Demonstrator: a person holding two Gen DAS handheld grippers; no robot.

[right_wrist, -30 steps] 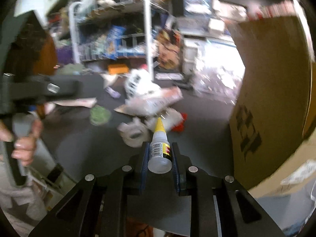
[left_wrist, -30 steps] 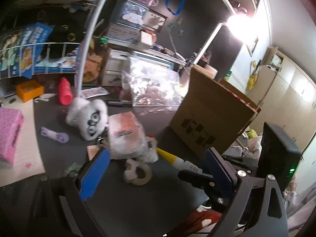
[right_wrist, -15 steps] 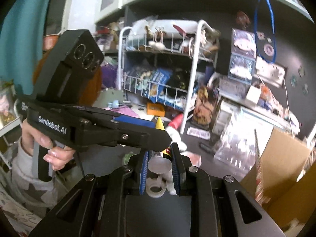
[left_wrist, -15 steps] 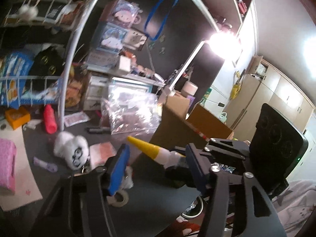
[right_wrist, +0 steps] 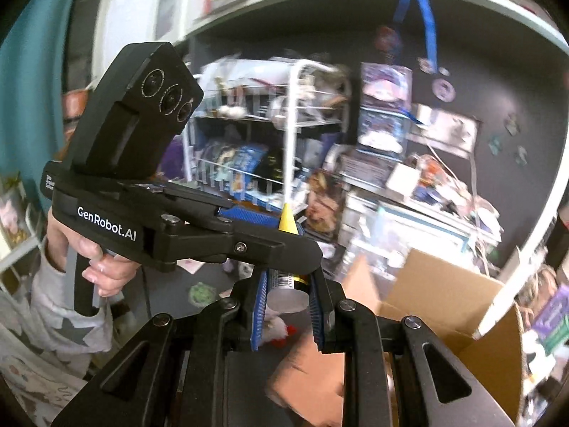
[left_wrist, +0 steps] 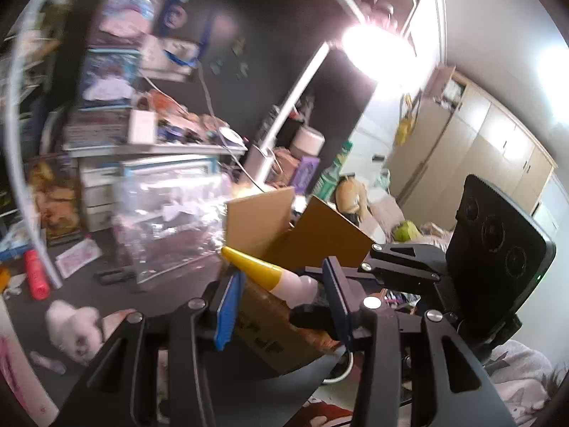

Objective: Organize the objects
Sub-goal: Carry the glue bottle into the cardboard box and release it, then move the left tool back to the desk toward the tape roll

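Observation:
A small glue bottle (right_wrist: 286,293) with a white body and yellow cone tip (left_wrist: 254,267) is held in my right gripper (right_wrist: 287,315), which is shut on its body. Both grippers are raised above the dark desk. My left gripper (left_wrist: 281,306) is open, and its blue pads stand on either side of the bottle without pressing it. The left gripper also crosses the right wrist view (right_wrist: 263,220), with its fingers around the bottle's neck. An open cardboard box (left_wrist: 302,235) sits just behind and below the bottle; it also shows in the right wrist view (right_wrist: 444,295).
A white plush toy (left_wrist: 76,323), a red bottle (left_wrist: 35,277) and a clear plastic bag (left_wrist: 167,227) lie on the dark desk (left_wrist: 170,295). A white wire rack (right_wrist: 284,114) and crowded shelves stand behind. A bright lamp (left_wrist: 377,46) shines above.
Both grippers have risen from the desk. The right gripper carried the glue bottle up from low over the desk, and the open left gripper has come around its tip.

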